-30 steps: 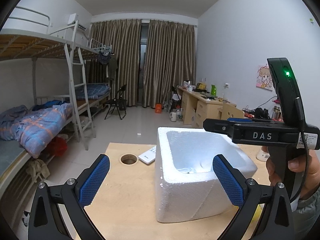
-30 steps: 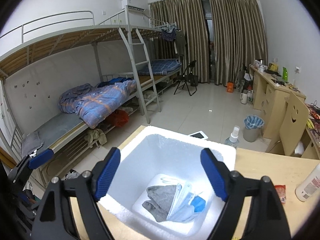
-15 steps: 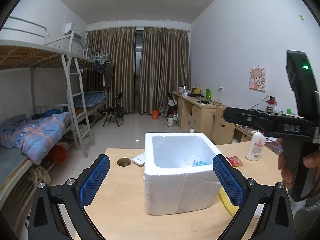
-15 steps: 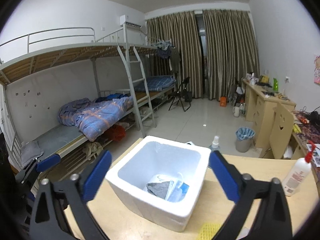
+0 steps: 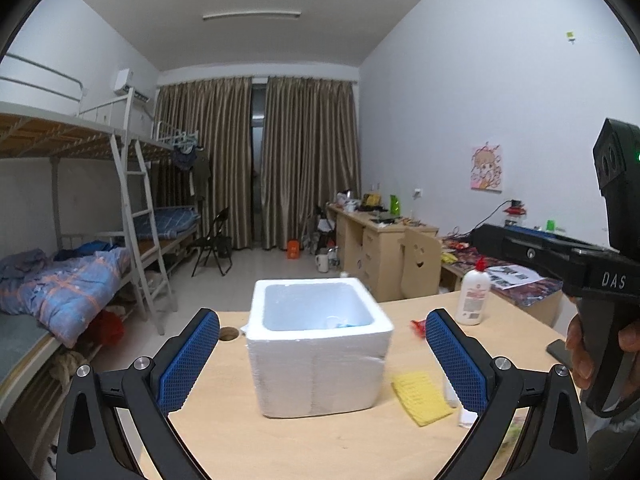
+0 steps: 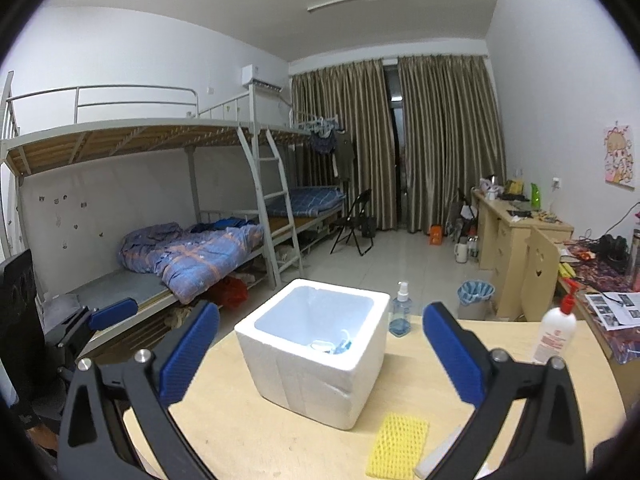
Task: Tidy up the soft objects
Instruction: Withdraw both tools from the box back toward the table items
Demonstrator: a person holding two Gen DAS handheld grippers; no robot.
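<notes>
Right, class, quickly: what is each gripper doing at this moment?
Left gripper: open, holding nothing.
Right gripper: open, holding nothing.

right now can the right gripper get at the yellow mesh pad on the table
Probably yes. The yellow mesh pad lies flat on the table, just in front of the foam box and apart from it, with nothing on top. The right gripper is open and empty; it would only need to dip down.
</notes>
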